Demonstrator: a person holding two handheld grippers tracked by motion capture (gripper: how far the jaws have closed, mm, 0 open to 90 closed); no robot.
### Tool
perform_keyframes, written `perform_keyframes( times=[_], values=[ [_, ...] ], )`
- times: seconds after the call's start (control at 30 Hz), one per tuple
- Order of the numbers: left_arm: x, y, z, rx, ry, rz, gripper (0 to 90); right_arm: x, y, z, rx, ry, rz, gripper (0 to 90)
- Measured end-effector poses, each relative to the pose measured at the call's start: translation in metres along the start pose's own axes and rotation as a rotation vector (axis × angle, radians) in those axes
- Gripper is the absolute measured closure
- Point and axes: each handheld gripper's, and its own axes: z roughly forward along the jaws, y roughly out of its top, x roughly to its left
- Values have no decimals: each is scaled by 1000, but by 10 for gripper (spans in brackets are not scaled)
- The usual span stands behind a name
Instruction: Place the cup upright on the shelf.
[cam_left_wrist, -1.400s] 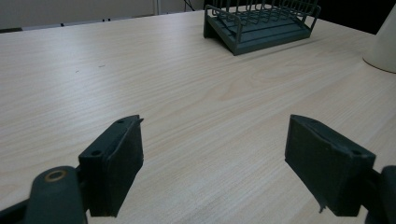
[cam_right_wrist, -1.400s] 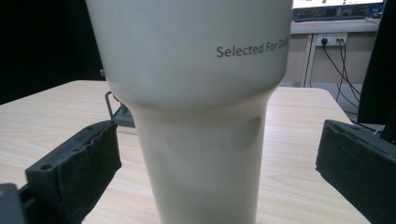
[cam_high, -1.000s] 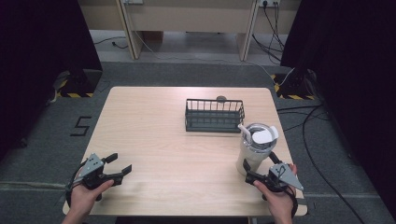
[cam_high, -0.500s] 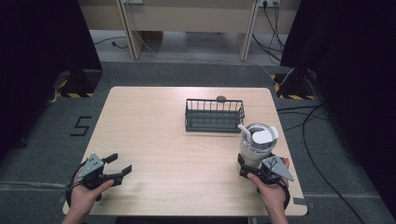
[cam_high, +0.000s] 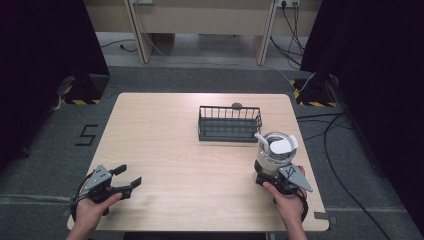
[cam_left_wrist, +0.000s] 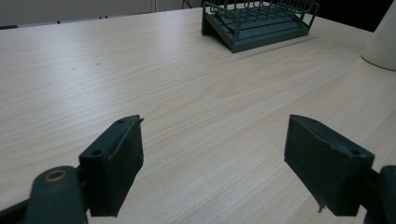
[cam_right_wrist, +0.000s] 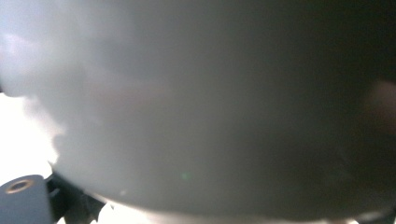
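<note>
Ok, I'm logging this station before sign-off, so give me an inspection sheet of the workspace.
Surface: wooden table, bare wood around the items.
Job's things: white cup with a lid and spoon, upright near the right edge.
Clutter: dark wire rack; small round object behind it.
Grippers: left tongs open over bare wood; right tongs have just been closing around the cup's base, contact unclear.
Cables: several on the floor at right.
Surroundings: dark curtains.

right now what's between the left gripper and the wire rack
Only bare light wood table, in the left gripper view, between the open left gripper and the dark wire rack.
</note>
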Motion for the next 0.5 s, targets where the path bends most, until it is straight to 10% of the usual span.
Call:
perform_keyframes(
  times=[0.5],
  values=[
    [-1, -1, 2, 7, -9, 4, 191, 0, 2, -2, 2, -11, -18, 107]
  ],
)
